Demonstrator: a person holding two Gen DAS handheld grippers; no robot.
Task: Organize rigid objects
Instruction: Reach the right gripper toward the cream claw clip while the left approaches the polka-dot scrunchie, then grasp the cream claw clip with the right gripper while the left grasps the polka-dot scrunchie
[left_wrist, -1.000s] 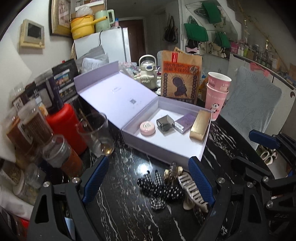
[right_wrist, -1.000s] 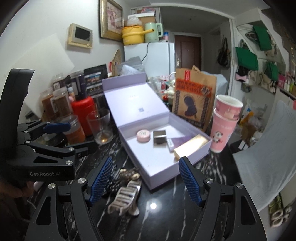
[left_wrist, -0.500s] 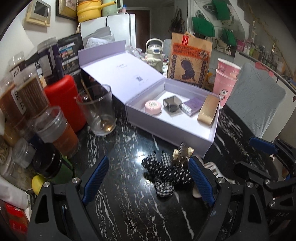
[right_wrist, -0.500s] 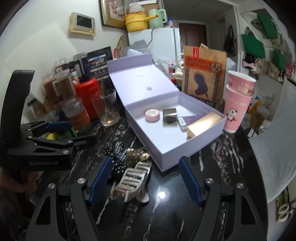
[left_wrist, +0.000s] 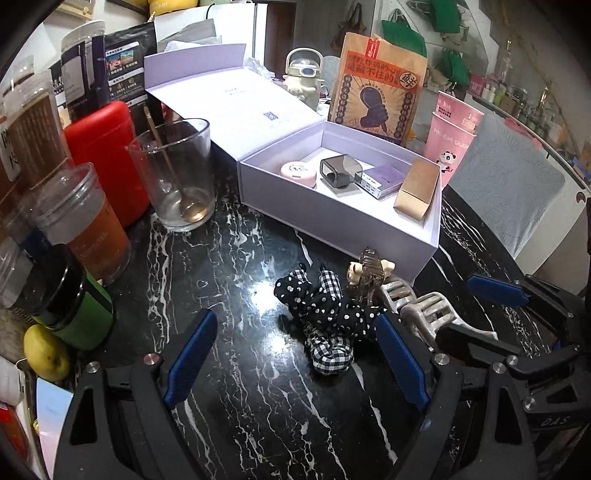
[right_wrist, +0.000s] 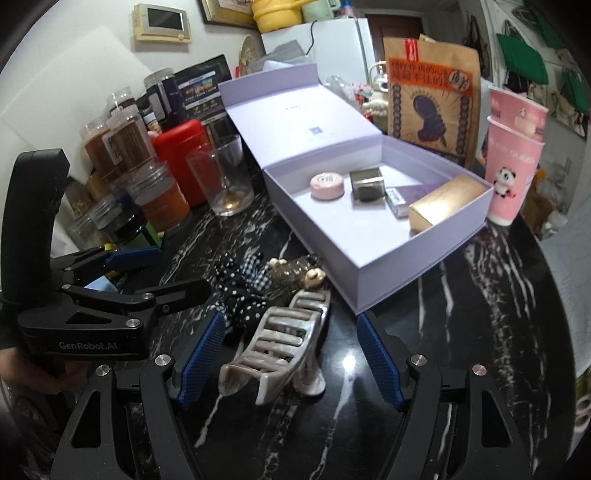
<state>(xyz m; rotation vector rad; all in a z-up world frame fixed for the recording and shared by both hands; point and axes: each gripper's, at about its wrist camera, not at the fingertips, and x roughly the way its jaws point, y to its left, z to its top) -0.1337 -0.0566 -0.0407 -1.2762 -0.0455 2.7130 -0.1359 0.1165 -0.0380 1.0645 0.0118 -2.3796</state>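
Lowering toward the black white-veined marble tabletop, both grippers are now seen closer to the loose hair accessories than a second ago, and the open lilac cardboard gift box fills more of each view. The left gripper and the right gripper are held with jaws apart, nothing between the pads, and their spread is unchanged. A pick-up is judged to be imminent, none yet made. The pearly beige plastic claw clip lies just in front of the right gripper, beside the black-and-white polka-dot fabric scrunchie and the small brown tortoiseshell clip, all outside the box. Only in the right view is the claw clip shown whole; in the left view it is partly hidden behind a blue pad, while a yellow fruit at the table's edge is shown there alone.
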